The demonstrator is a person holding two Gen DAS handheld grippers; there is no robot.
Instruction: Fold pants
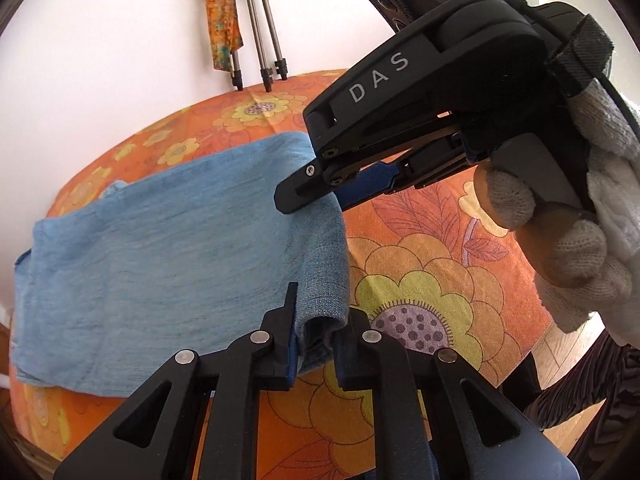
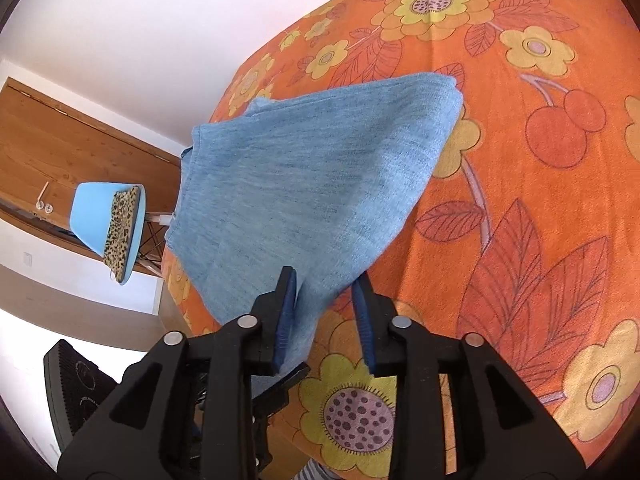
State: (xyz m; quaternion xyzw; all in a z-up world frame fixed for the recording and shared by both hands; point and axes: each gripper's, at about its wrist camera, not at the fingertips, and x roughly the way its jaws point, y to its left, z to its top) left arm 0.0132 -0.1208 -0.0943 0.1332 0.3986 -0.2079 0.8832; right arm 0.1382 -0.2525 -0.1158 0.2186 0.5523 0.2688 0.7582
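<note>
Well, the pants [image 1: 160, 248] lie folded into a thick blue denim slab on the orange flowered tablecloth [image 1: 460, 280], with their far end reaching the cloth's left edge and hanging a little over it. I judge them soft but fairly heavy for cloth: the layers will sag and slide apart if I lift by one ply, so I want every layer at a corner or along the folded edge pinched together.

My left gripper [image 1: 316, 344] has its jaws nearly together on the pants' near corner, with a bunched fold of denim between the pads; I read that as a grip. My right gripper [image 2: 326, 320] stands partly open, the pants' near edge lying between its pads [image 2: 285, 320] without being pressed, so it holds nothing.

In the left wrist view the right gripper [image 1: 304, 196], carried by a white-gloved hand [image 1: 580, 240], hovers over the pants' right-hand corner, close to the left one, so the two could knock together. Beyond the tablecloth's far edge stand tripod legs [image 1: 260, 40] and a hanging patterned cloth [image 1: 220, 12]; off its left edge sits a blue chair [image 2: 108, 220]. None of these lies across the pants.
</note>
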